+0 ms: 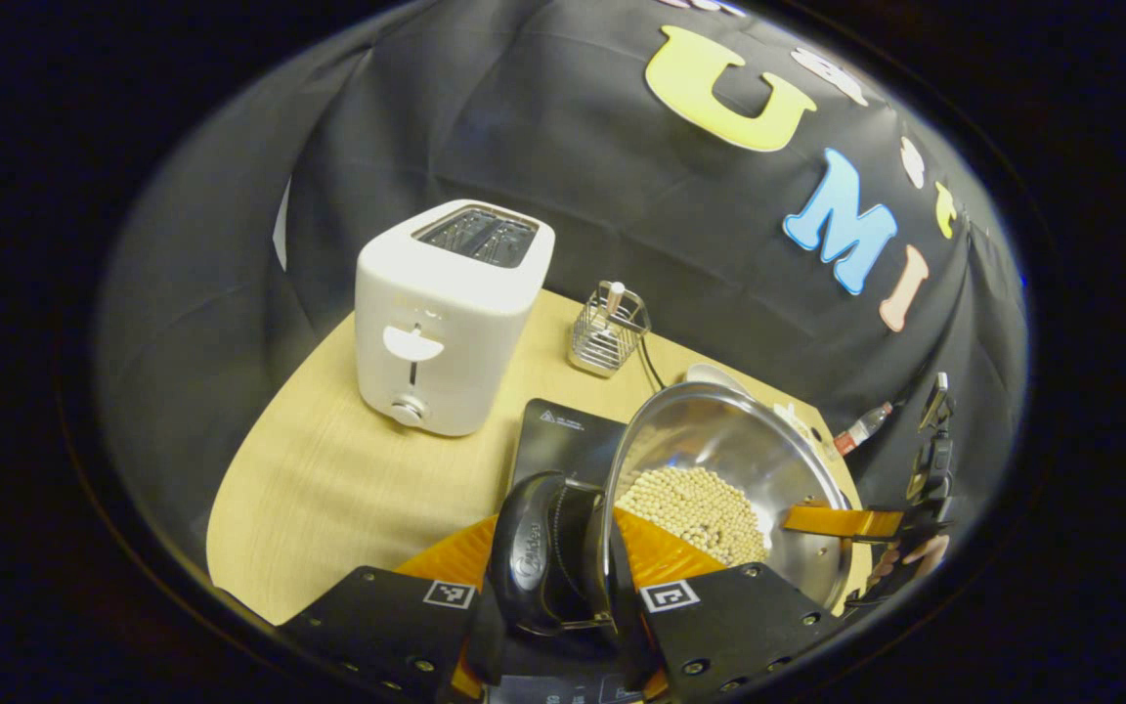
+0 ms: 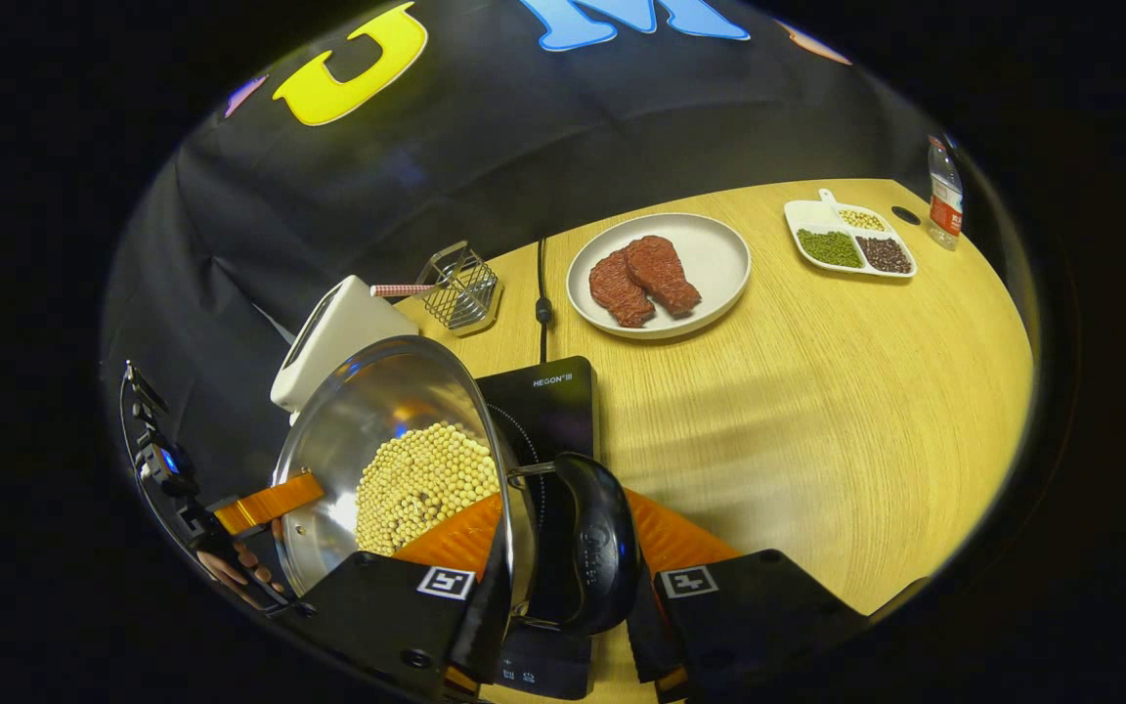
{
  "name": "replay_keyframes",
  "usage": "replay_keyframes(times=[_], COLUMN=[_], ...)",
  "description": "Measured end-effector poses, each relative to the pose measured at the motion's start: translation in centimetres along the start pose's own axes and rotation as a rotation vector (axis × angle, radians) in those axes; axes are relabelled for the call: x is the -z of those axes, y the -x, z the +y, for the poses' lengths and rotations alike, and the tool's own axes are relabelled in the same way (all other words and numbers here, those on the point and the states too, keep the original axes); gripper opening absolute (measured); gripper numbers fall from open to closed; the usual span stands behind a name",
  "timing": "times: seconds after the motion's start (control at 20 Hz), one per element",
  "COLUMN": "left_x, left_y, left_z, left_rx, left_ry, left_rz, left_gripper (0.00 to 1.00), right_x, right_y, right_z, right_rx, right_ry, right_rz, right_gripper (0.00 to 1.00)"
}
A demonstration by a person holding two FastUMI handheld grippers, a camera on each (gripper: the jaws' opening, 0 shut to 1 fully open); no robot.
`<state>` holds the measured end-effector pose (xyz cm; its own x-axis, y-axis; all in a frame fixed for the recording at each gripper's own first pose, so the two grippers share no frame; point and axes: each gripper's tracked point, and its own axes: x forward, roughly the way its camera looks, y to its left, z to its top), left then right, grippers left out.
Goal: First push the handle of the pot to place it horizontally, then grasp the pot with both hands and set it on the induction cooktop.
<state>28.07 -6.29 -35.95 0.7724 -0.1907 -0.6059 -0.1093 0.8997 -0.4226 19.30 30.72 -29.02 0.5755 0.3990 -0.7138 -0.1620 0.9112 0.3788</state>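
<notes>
Item: pot (image 1: 719, 469) of pale beans, carried above the induction cooktop (image 1: 563, 435).
Left: left gripper (image 1: 563, 596) pinching 1 black side handle (image 1: 543, 552).
Right: right gripper (image 2: 568, 587) pinching the opposite handle (image 2: 597, 552).
Step, judged: 2-handed transfer; handle-push looks finished.
Next needs: level, even lowering onto the cooktop, both grips kept firm.

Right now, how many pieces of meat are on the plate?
2: one steak on the plate's left side, another steak just right of it, touching; none seem hidden.
</notes>
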Motion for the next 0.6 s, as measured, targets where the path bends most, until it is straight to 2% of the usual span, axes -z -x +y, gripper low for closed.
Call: replay_keyframes(times=[0.35,0.4,0.45,0.5,0.55,0.6], left_x=[-0.5,-0.5,-0.5,-0.5,-0.5,-0.5], left_y=[-1.0,-1.7,-1.4,-1.3,-1.1,-1.1], left_z=[0.0,0.0,0.2,0.2,0.0,-0.1], left_rx=[0.021,0.020,0.019,0.023,0.023,0.024], left_ry=[0.001,-0.004,-0.002,0.006,0.013,0.013], left_rz=[-0.014,-0.013,-0.013,-0.008,-0.005,-0.005], left_gripper=[0.46,0.48,0.50,0.46,0.50,0.46], right_x=[-0.7,-0.8,-0.7,-0.8,-0.8,-0.8], right_y=[-2.3,-2.5,-2.5,-2.5,-2.5,-2.5], right_z=[-0.6,-0.6,-0.5,-0.5,-0.5,-0.5], right_rx=[0.006,0.001,-0.003,-0.003,-0.004,-0.006], right_ry=[-0.010,-0.012,-0.015,-0.014,-0.013,-0.016], right_rz=[-0.023,-0.025,-0.024,-0.028,-0.028,-0.023], right_gripper=[0.55,0.58,0.54,0.54,0.51,0.54])
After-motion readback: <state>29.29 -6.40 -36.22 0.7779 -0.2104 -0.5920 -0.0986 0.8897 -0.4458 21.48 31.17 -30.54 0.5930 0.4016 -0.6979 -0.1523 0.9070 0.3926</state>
